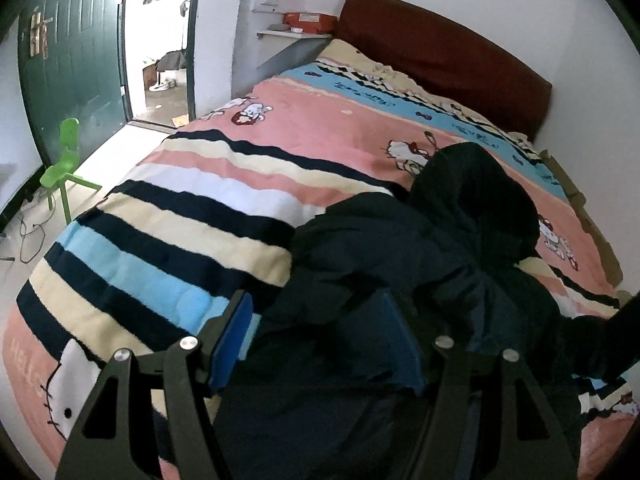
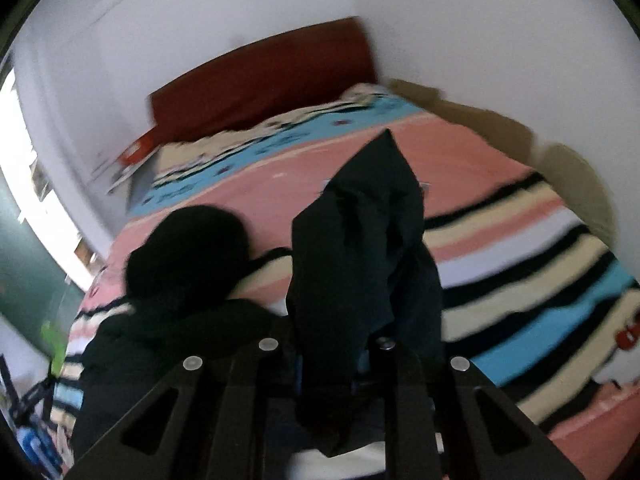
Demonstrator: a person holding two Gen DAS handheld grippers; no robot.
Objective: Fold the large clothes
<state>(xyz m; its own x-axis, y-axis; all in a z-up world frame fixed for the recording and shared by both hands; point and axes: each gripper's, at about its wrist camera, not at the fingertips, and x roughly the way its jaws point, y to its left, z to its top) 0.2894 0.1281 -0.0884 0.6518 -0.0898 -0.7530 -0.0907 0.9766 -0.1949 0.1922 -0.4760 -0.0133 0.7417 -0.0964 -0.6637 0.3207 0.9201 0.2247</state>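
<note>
My right tongs clamp a raised fold of the dark padded hooded jacket, lifted to fold inward; left tongs gape over its body, mid-bed on the striped cartoon quilt.

Both wrist views look steeply down, close over the bed, sharing its red headboard.
</note>
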